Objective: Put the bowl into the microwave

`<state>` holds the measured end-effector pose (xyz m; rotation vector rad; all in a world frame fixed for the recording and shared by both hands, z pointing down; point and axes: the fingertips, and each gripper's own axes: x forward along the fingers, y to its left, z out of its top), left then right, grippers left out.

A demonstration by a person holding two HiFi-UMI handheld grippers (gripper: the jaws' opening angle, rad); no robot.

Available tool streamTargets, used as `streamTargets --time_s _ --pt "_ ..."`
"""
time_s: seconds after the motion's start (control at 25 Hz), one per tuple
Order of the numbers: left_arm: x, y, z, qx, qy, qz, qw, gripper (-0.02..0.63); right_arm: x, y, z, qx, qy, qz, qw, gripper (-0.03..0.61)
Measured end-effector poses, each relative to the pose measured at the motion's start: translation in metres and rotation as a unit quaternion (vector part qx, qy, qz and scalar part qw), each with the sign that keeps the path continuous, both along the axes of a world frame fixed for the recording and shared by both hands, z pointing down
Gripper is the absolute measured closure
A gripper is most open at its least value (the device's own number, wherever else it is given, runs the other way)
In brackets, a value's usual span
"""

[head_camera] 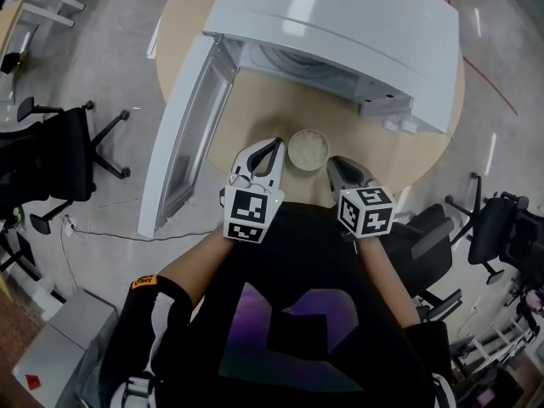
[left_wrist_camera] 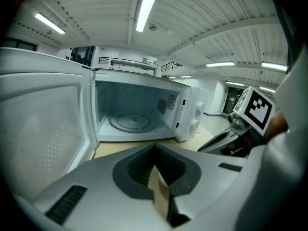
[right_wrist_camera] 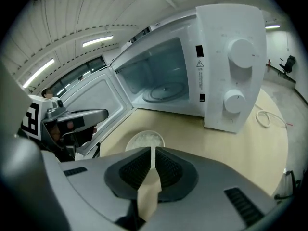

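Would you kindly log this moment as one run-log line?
phase: pre-grasp | white microwave: door open | small round white bowl: on tan round table | left tongs: shut, empty | right tongs: shut, empty

In the head view the microwave (head_camera: 340, 32) shows only its roof: the cavity is hidden beneath it and the top edge cuts off its far end. The person's torso covers the near rim of the desk (head_camera: 280, 113). In the right gripper view the right gripper (right_wrist_camera: 153, 150) hides the near part of the bowl (right_wrist_camera: 144, 139), and the warning label (right_wrist_camera: 199, 64) is too small to read.
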<state>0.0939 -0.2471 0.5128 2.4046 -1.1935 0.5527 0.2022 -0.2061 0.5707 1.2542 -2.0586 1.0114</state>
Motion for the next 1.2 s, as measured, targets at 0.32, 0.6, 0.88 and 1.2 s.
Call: streamTargets --time_s 0.32,0.6,0.88,1.2 --pt "0.008 0.000 0.010 -0.005 -0.015 -0.005 0.9999 0.569 0.008 -0.003 0.020 -0.035 -0.040 0.025 0.998 0.536" --pt "0.011 0.001 0.019 -0.012 -0.025 -0.013 0.9995 0.569 0.010 -0.005 0.034 -0.068 -0.072 0.029 0.995 0.511" --pt "0.012 0.001 0.030 -0.021 -0.036 -0.020 0.9989 0.569 0.002 -0.009 0.041 -0.084 -0.088 0.016 0.992 0.511" --pt "0.013 -0.006 0.036 -0.023 -0.039 -0.030 0.9985 0.569 -0.001 -0.012 0.048 -0.103 -0.105 0.010 0.989 0.511"
